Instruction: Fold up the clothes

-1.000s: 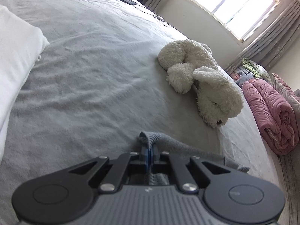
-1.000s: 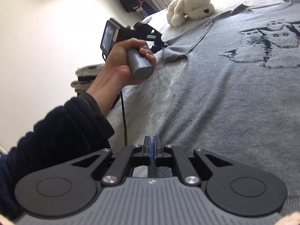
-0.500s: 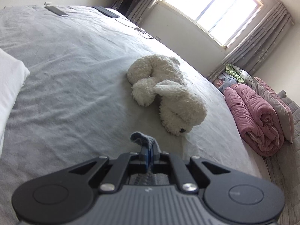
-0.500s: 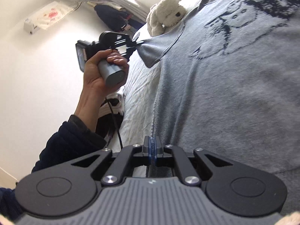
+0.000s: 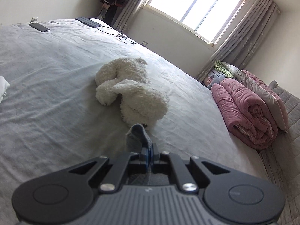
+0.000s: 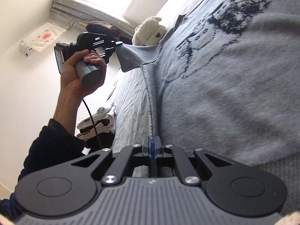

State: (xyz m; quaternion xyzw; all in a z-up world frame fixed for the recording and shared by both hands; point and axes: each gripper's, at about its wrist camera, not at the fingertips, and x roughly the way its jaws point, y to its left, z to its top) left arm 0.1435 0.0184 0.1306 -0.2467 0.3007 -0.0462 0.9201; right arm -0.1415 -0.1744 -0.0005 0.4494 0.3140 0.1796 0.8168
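A grey sweater [image 6: 225,86] with a dark blue knitted animal figure lies spread on the bed. My right gripper [image 6: 152,146] is shut on its side seam near the hem, and the edge rises taut from the bed. My left gripper [image 6: 115,44], held in a person's hand [image 6: 78,75], is shut on the sweater's sleeve end and holds it up off the bed. In the left wrist view a small grey tip of that sleeve [image 5: 138,133] pokes out beyond the shut left gripper [image 5: 149,152], above the bedsheet.
A white plush dog [image 5: 129,91] lies on the grey bedsheet [image 5: 46,78] just beyond the sleeve. A rolled pink quilt [image 5: 245,108] sits at the right of the bed. A phone [image 5: 39,27] and a tablet [image 5: 88,22] lie at the far edge. Folded clothes [image 6: 97,123] are stacked beside the bed.
My left gripper has risen with the sleeve end, lifting it clear of the bed toward the plush dog. The right gripper has rolled, tilting its view, still gripping the side seam.
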